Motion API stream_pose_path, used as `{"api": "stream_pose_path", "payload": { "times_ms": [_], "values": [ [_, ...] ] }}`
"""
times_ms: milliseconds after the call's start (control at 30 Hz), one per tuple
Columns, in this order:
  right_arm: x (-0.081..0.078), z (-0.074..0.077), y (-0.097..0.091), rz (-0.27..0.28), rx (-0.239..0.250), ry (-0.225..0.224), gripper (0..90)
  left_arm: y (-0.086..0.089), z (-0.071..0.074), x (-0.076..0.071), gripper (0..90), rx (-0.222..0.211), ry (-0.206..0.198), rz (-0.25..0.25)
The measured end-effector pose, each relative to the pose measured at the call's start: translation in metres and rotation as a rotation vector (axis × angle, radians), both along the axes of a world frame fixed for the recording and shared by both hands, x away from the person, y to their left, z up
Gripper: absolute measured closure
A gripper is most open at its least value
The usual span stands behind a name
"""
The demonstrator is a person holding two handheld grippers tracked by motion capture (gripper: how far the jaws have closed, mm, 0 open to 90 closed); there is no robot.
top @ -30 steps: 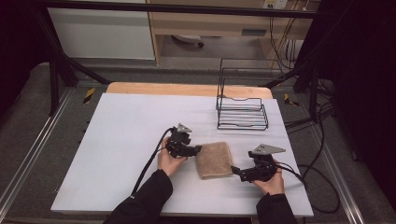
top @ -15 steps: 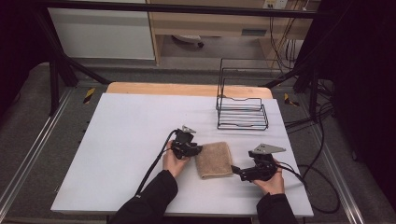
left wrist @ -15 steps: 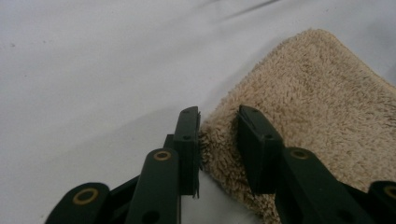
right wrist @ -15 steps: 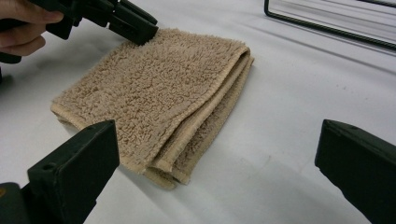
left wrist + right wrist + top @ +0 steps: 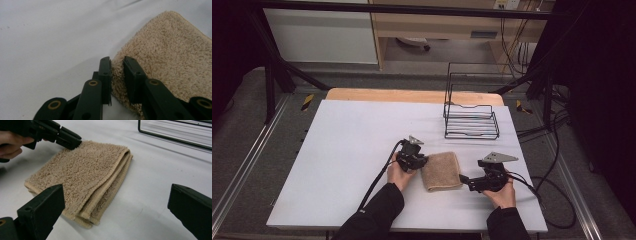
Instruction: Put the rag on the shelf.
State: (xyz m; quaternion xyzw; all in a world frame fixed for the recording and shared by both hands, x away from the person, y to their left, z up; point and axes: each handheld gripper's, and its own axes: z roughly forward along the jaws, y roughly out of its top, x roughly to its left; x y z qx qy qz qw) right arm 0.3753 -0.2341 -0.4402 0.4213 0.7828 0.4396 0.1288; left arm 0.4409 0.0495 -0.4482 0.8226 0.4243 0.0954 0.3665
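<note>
L gripper (image 5: 117,72) just closing, pinching towel (image 5: 442,171) corner | R gripper (image 5: 115,202) spread wide, tips cut off

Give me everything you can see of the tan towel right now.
The towel is a tan, fluffy terry cloth folded into a thick, roughly square pad with stacked hemmed layers showing along one edge. It lies flat on the white table, in front of the wire rack. The left gripper has just been closing its jaws on the towel's edge, which is pinched between them. The right gripper stands wide open beside it, not touching.
</note>
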Motion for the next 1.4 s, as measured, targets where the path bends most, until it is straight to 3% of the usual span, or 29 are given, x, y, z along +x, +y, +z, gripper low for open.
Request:
{"api": "stream_pose_path", "payload": {
  "times_ms": [167, 433, 567, 700, 767, 900, 1200, 1400],
  "values": [
    [0.005, 0.0, 0.001, -0.011, 0.008, 0.005, 3.4, -0.002, -0.002, -0.004, 75.8, 0.015, -0.041, -0.002],
    [0.016, 0.001, 0.011, -0.011, -0.006, 0.014, 8.8, -0.001, -0.002, -0.003, 76.1, 0.013, -0.04, -0.01],
    [0.027, 0.003, 0.018, -0.013, 0.007, 0.01, 13.2, -0.001, -0.002, -0.003, 76.5, 0.01, -0.039, -0.014],
    [0.038, 0.004, 0.024, -0.02, -0.012, 0.008, 17.6, -0.002, -0.002, -0.003, 76.7, 0.026, -0.059, -0.018],
    [0.044, 0.003, 0.025, -0.032, -0.01, 0.007, 20.0, -0.002, -0.003, -0.003, 76.8, 0.021, -0.05, -0.017],
    [0.055, 0.002, 0.026, -0.054, 0.021, 0.027, 26.0, -0.001, -0.003, -0.003, 76.9, 0.025, -0.065, -0.027],
    [0.073, -0.007, 0.042, -0.028, -0.03, 0.061, 41.2, 0.0, -0.003, -0.003, 77.0, 0.017, -0.053, -0.028],
    [0.079, -0.015, 0.047, -0.032, -0.03, 0.1, 50.0, 0.0, -0.003, -0.003, 77.0, 0.015, -0.054, -0.035]
  ]
}}
